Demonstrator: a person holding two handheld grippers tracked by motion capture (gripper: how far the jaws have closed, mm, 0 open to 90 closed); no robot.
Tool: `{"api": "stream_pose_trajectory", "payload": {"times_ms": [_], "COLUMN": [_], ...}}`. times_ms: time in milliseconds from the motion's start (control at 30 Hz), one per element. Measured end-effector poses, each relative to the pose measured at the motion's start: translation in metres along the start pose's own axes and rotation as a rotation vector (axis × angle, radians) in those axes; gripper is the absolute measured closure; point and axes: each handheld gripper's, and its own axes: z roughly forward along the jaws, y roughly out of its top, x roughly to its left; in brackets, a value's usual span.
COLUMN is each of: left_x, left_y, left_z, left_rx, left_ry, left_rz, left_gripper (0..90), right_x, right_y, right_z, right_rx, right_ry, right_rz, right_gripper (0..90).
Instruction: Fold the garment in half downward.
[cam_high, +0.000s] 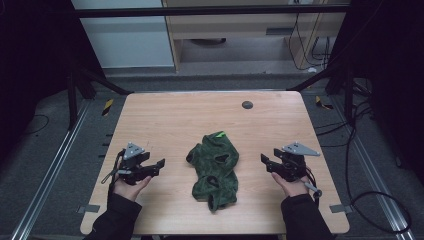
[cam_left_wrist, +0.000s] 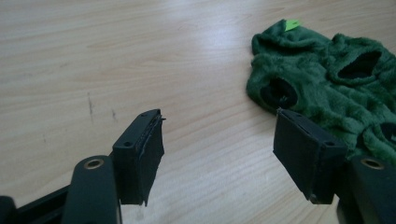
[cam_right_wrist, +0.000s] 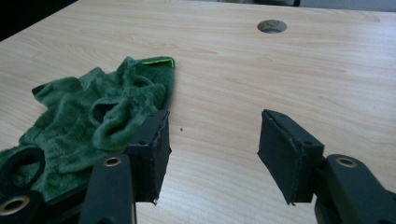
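Observation:
A crumpled green fleece garment with dark sleeve openings and a bright green tag lies in the middle of the wooden table. My left gripper rests to the garment's left, jaws wide open and empty. The left gripper view shows this gripper over bare wood, with the garment beyond its right jaw. My right gripper sits to the garment's right, also open and empty. Seen in the right gripper view, that gripper frames bare table, and the garment lies behind its left jaw.
A round cable hole sits near the table's far edge, and appears as a cable hole in the right gripper view. Cables trail on the floor to the right. Metal rails run along both sides of the table.

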Motion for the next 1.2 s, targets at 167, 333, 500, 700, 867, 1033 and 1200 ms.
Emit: {"api": "stream_pose_trajectory", "payload": {"times_ms": [167, 333, 500, 700, 867, 1033, 1200], "left_x": [-0.001, -0.004, -0.007, -0.013, -0.017, -0.019, -0.022], "left_y": [0.012, 0.023, 0.029, 0.037, 0.045, 0.051, 0.055], "left_z": [0.005, 0.011, 0.020, 0.033, 0.045, 0.059, 0.070], "left_rx": [-0.019, -0.032, -0.028, -0.019, -0.020, -0.010, 0.011], "left_ry": [-0.009, -0.020, -0.029, -0.052, -0.063, -0.073, -0.079], "left_rz": [0.002, 0.007, 0.011, 0.015, 0.024, 0.032, 0.046], "left_gripper": [32.3, 32.5, 33.5, 36.1, 38.2, 40.1, 41.2], "right_x": [0.002, 0.006, 0.009, 0.012, 0.016, 0.020, 0.025], "right_y": [0.011, 0.022, 0.028, 0.034, 0.038, 0.044, 0.047], "right_z": [0.006, 0.013, 0.021, 0.033, 0.044, 0.053, 0.063], "right_rx": [0.006, 0.008, 0.011, 0.022, 0.032, 0.038, 0.057], "right_ry": [0.004, 0.017, 0.019, 0.024, 0.028, 0.038, 0.049], "right_rz": [-0.020, -0.027, -0.047, -0.048, -0.058, -0.066, -0.084], "right_gripper": [42.8, 43.6, 43.6, 44.3, 45.3, 46.8, 48.2]}}
